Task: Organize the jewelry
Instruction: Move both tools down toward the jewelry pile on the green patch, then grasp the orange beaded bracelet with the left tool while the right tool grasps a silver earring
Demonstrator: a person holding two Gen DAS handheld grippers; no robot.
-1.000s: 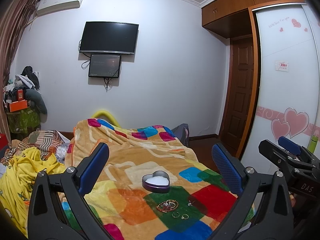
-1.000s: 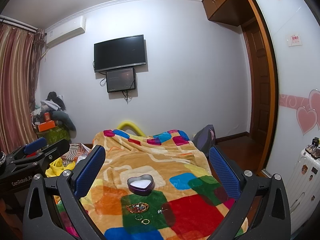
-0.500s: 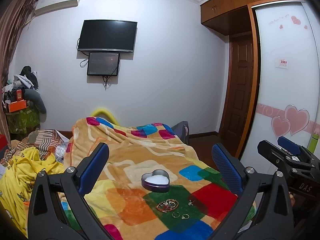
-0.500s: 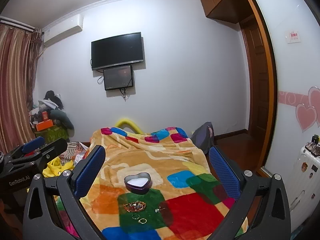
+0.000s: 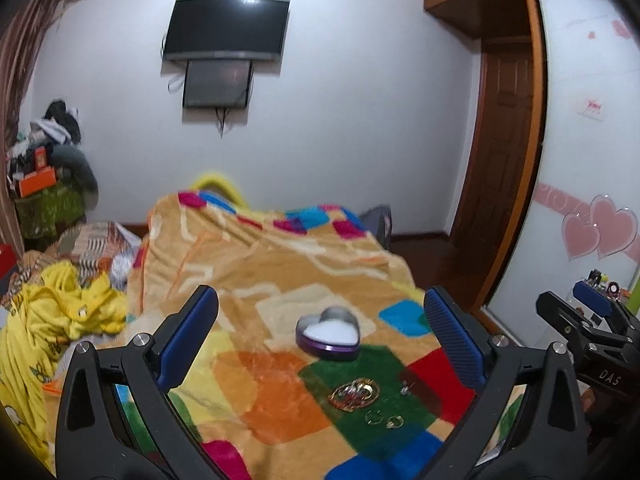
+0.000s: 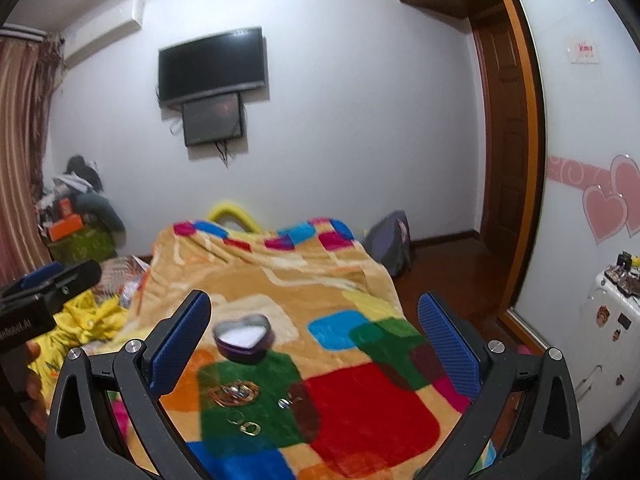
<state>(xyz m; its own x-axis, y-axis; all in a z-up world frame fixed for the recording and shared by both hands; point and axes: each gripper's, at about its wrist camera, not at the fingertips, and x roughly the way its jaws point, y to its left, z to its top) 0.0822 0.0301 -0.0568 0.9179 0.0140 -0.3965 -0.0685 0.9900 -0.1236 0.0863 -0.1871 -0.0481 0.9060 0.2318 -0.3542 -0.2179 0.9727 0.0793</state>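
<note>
A purple heart-shaped tin [image 5: 328, 332] with a white inside sits open on the patchwork blanket [image 5: 280, 272]. On the green patch in front of it lie a gold bracelet [image 5: 354, 391], two small rings [image 5: 384, 419] and a tiny stud [image 5: 405, 390]. My left gripper [image 5: 319, 294] hangs open above the bed, short of the tin. My right gripper [image 6: 313, 299] is open too, with the tin [image 6: 243, 338], bracelet [image 6: 234, 392] and rings [image 6: 244, 422] low and left between its fingers. Neither holds anything.
Yellow clothing [image 5: 60, 312] is heaped left of the blanket. A grey backpack [image 6: 390, 240] stands on the floor beyond the bed. A white suitcase [image 6: 608, 340] with small items on top is at the right by the wardrobe door [image 6: 580, 160].
Both views have shifted and blurred. The right view has rolled and swung right, so the tin sits higher and further left. Both grippers remain open; the jewelry has not moved.
</note>
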